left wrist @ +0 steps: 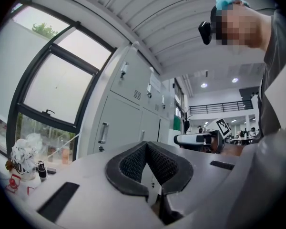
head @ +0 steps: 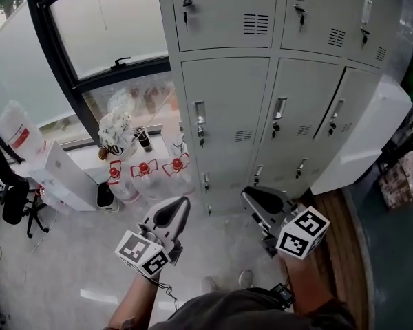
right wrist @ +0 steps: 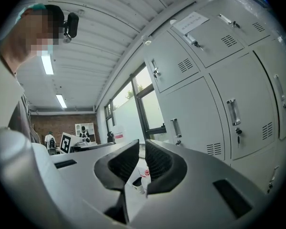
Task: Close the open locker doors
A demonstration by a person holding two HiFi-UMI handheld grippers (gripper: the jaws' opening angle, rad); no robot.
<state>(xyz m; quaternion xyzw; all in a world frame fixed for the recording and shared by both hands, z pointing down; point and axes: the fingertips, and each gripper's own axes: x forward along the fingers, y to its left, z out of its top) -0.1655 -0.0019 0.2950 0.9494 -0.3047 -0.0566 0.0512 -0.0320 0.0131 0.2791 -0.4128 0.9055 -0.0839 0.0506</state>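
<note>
A grey bank of lockers stands in front of me, and every door that shows lies flush with its frame. My left gripper hangs at knee height before the left column, its jaws together and nothing between them. My right gripper is level with it before the middle column, jaws nearly touching and empty. The left gripper view has its own closed tips in front of the lockers. In the right gripper view the tips stand a sliver apart beside the locker doors.
Several red-capped water bottles stand on the floor left of the lockers, under a black-framed window. A white cabinet leans at the lockers' right end. An office chair and a white box sit at the left.
</note>
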